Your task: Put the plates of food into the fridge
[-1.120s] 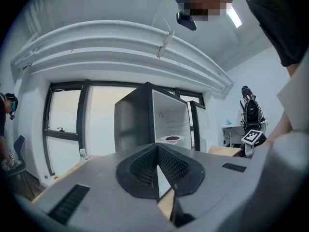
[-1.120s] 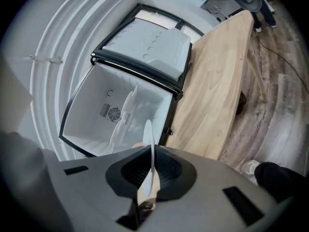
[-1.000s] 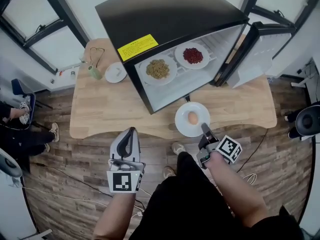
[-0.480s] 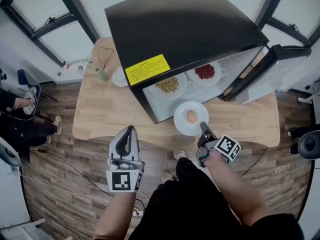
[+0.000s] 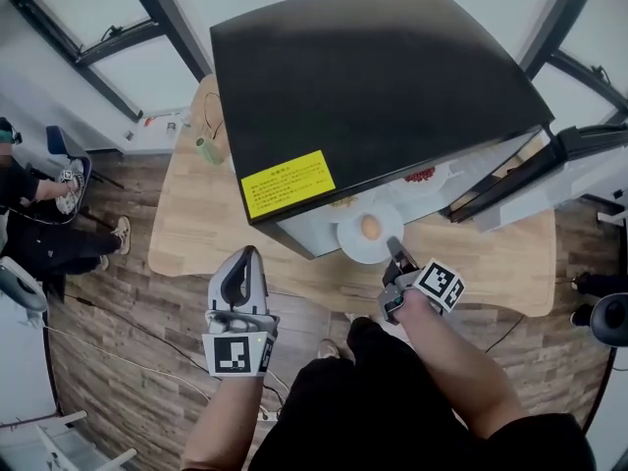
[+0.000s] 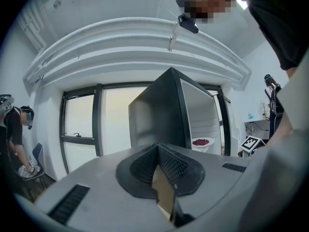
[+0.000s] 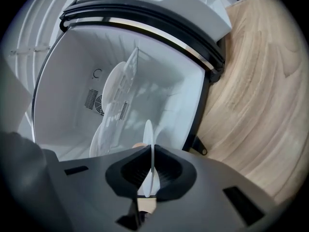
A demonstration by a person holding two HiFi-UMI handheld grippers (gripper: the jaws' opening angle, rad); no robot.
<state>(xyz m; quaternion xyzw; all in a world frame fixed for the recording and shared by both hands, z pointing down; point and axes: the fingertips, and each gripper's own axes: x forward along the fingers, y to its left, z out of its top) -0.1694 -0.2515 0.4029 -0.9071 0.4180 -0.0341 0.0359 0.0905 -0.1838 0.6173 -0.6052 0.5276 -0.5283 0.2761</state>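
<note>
White round plate (image 5: 351, 245) with one brown egg (image 5: 370, 226) sits at the mouth of the black-topped fridge (image 5: 373, 86) in the head view. Its far rim is under the overhanging top. Our right gripper (image 5: 392, 247) pinches the near rim from five o'clock. Our left gripper (image 5: 245, 258) hangs at eight o'clock of the plate, well apart, off the edge of the light wooden table (image 5: 196, 229). We judge the step to be sliding the plate inside, and we should keep it flat so the egg does not roll. The open fridge door (image 5: 559, 165) stands at three o'clock, so the free lane runs toward twelve. A plate of red food (image 5: 422, 176) lies inside at one o'clock.

In the left gripper view our left gripper (image 6: 157, 151) is clenched on nothing. The fridge (image 6: 159, 110) rises at twelve.

In the right gripper view our right gripper (image 7: 152, 151) is grasping the plate (image 7: 148, 134), seen edge-on. The white fridge interior (image 7: 63, 110) opens at ten o'clock. The black door seal (image 7: 205, 74) at two o'clock is the edge we must clear.
</note>
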